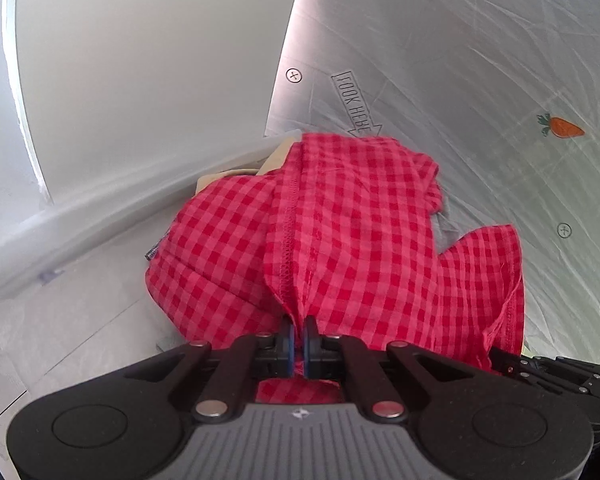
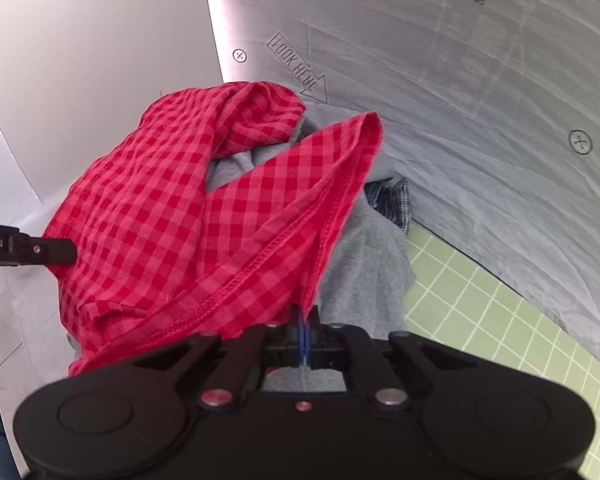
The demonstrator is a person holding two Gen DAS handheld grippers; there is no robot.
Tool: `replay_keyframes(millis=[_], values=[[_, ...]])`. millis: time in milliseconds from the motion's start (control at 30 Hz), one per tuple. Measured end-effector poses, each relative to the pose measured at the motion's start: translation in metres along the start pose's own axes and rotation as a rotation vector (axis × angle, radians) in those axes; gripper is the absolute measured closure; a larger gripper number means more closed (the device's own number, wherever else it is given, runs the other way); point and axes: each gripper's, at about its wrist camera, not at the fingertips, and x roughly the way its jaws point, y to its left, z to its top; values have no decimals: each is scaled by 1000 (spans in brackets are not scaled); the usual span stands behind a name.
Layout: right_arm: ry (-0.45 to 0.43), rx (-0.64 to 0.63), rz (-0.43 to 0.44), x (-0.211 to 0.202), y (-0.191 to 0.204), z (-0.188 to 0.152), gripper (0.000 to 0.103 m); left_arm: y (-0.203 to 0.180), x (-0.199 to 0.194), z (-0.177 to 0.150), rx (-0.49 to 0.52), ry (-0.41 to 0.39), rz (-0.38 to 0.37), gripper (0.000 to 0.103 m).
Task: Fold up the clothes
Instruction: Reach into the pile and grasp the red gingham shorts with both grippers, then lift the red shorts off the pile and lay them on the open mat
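A red checked garment (image 1: 320,232) hangs bunched between both grippers. My left gripper (image 1: 299,330) is shut on a fold of its stitched hem. My right gripper (image 2: 305,322) is shut on another edge of the same garment (image 2: 172,216). The left gripper's finger (image 2: 48,250) shows at the left edge of the right wrist view, pushed into the cloth. The right gripper's body (image 1: 560,376) shows at the lower right of the left wrist view. A grey garment (image 2: 364,264) lies under the red one.
A grey sheet (image 1: 460,60) printed with a carrot (image 1: 562,126), cross marks and a "LOOK HERE" arrow (image 2: 298,66) covers the surface. A green gridded mat (image 2: 512,320) lies at right. A blue plaid cloth (image 2: 396,200) and beige cloth (image 1: 276,156) lie nearby. White walls stand at left.
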Motion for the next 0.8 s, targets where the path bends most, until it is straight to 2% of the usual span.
replay_keyframes(millis=[133, 267, 333, 400, 500, 600, 667, 733, 800], values=[[-39, 36, -51, -31, -20, -32, 103, -25, -30, -33, 44, -17, -52, 99], [-32, 91, -122, -66, -48, -90, 103, -72, -50, -87, 138, 18, -119, 99], [-9, 129, -183, -85, -65, -131, 103, -97, -51, -123, 180, 78, -150, 99], [32, 164, -266, -104, -84, -177, 103, -121, -45, -168, 193, 186, -197, 99], [142, 223, -405, -134, -120, -257, 103, -159, -37, -240, 238, 364, -270, 98], [264, 312, -506, -172, -161, -340, 103, -198, -42, -312, 319, 509, -303, 98], [330, 389, -548, -199, -184, -388, 102, -219, -51, -345, 390, 559, -301, 98], [367, 453, -567, -227, -202, -425, 102, -233, -61, -361, 429, 547, -293, 97], [364, 489, -585, -251, -215, -448, 99, -236, -67, -371, 423, 514, -273, 97]])
